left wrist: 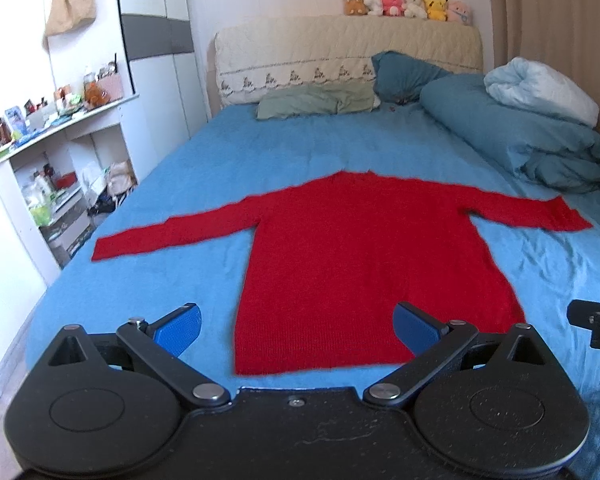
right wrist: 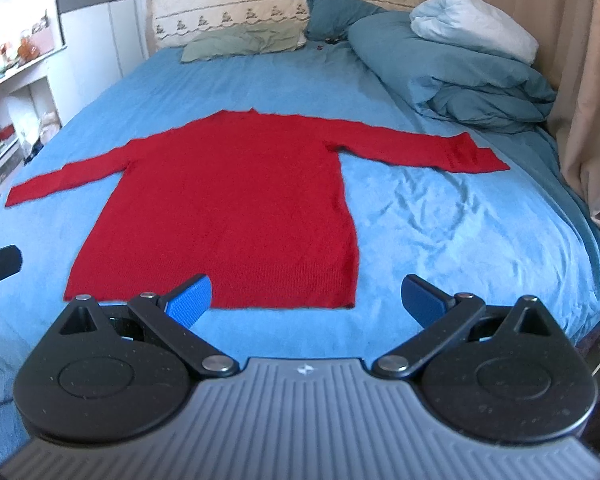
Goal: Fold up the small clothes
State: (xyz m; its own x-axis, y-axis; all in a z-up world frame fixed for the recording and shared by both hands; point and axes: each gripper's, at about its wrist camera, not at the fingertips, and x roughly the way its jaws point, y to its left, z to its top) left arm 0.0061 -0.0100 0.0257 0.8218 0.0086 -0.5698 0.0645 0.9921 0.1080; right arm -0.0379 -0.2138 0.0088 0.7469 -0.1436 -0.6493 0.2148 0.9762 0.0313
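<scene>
A red knit sweater point(left wrist: 364, 256) lies flat on the blue bed sheet point(left wrist: 204, 168), hem toward me, both sleeves spread out sideways. It also shows in the right wrist view point(right wrist: 228, 208). My left gripper point(left wrist: 296, 326) is open and empty, held above the hem's left part. My right gripper point(right wrist: 306, 300) is open and empty, held above the hem's right corner. Part of the right gripper shows at the right edge of the left wrist view point(left wrist: 596, 324).
A teal duvet point(left wrist: 512, 136) topped with a white bundle point(left wrist: 540, 88) is piled at the back right. A green pillow point(left wrist: 316, 100) and headboard point(left wrist: 340, 48) are at the back. A cluttered white shelf point(left wrist: 56, 168) stands left of the bed. A curtain point(right wrist: 588, 80) hangs on the right.
</scene>
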